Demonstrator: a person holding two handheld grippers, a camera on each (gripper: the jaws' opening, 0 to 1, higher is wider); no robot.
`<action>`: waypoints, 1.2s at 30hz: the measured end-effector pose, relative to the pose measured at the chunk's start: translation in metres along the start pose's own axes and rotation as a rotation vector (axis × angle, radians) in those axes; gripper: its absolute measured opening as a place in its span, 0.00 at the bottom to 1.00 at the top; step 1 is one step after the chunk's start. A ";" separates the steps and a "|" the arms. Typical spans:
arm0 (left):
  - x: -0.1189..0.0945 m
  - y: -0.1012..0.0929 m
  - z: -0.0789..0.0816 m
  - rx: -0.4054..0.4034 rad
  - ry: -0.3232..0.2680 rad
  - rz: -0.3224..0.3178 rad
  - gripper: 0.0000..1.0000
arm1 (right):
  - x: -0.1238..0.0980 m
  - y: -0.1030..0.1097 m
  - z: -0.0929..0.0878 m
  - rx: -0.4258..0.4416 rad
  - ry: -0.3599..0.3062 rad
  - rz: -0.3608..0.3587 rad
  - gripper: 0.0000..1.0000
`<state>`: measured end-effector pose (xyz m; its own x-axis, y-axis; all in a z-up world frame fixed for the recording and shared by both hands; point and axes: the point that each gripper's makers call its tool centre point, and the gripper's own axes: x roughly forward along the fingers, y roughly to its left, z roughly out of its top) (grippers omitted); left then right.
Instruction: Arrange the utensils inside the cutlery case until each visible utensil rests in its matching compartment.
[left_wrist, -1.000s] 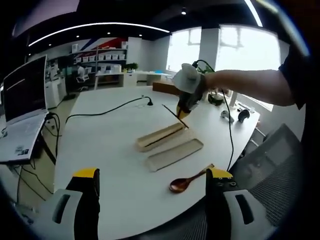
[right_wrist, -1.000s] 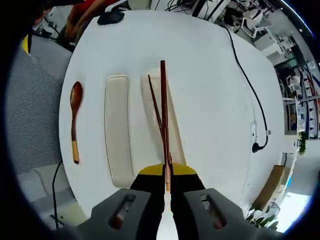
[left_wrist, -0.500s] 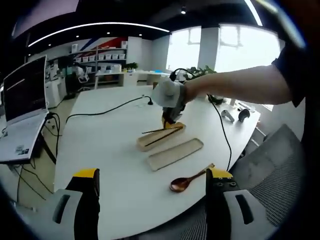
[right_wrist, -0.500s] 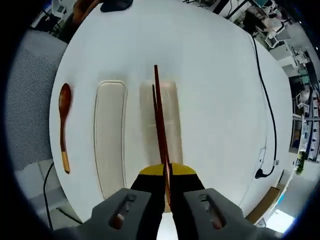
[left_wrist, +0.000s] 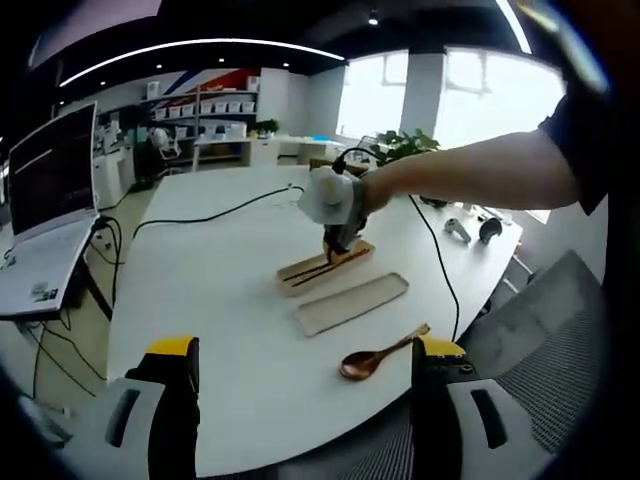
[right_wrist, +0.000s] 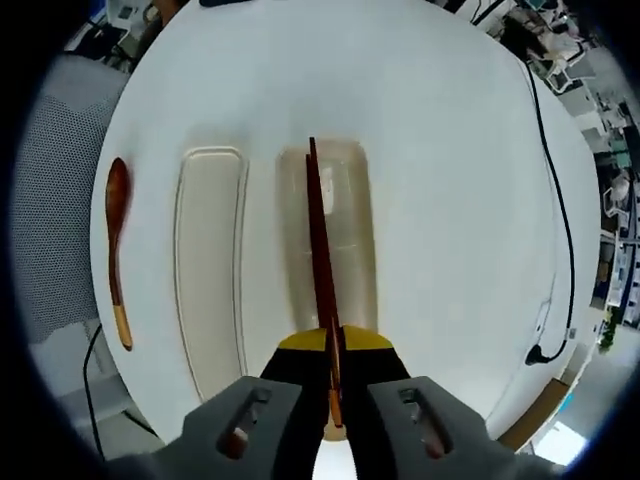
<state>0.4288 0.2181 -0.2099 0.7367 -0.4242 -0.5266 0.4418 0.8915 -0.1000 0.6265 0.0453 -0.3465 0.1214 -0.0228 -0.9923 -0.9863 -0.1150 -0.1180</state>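
While right tongs (right_wrist: 333, 375) grip two chopsticks (right_wrist: 318, 235), one spoon (right_wrist: 115, 250) lies apart

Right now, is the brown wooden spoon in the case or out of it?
Out. The brown wooden spoon lies on the white table, beside the flat beige lid, apart from the beige cutlery case.

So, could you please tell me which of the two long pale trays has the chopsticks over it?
The case base, farther from the wooden spoon; the right gripper holds the chopsticks over it. The lid lies bare.
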 end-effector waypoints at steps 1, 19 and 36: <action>0.000 0.000 0.000 0.003 0.001 0.001 0.90 | 0.001 0.001 -0.003 -0.003 0.004 0.005 0.00; 0.001 -0.002 0.000 0.010 0.009 -0.010 0.90 | 0.000 0.000 -0.006 0.035 -0.019 -0.002 0.00; 0.001 -0.005 0.004 0.037 -0.006 -0.019 0.90 | -0.076 -0.014 -0.051 0.368 -0.259 -0.248 0.14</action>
<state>0.4294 0.2122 -0.2070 0.7311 -0.4418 -0.5199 0.4740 0.8770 -0.0787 0.6368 -0.0016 -0.2680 0.3707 0.2135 -0.9039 -0.9111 0.2725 -0.3093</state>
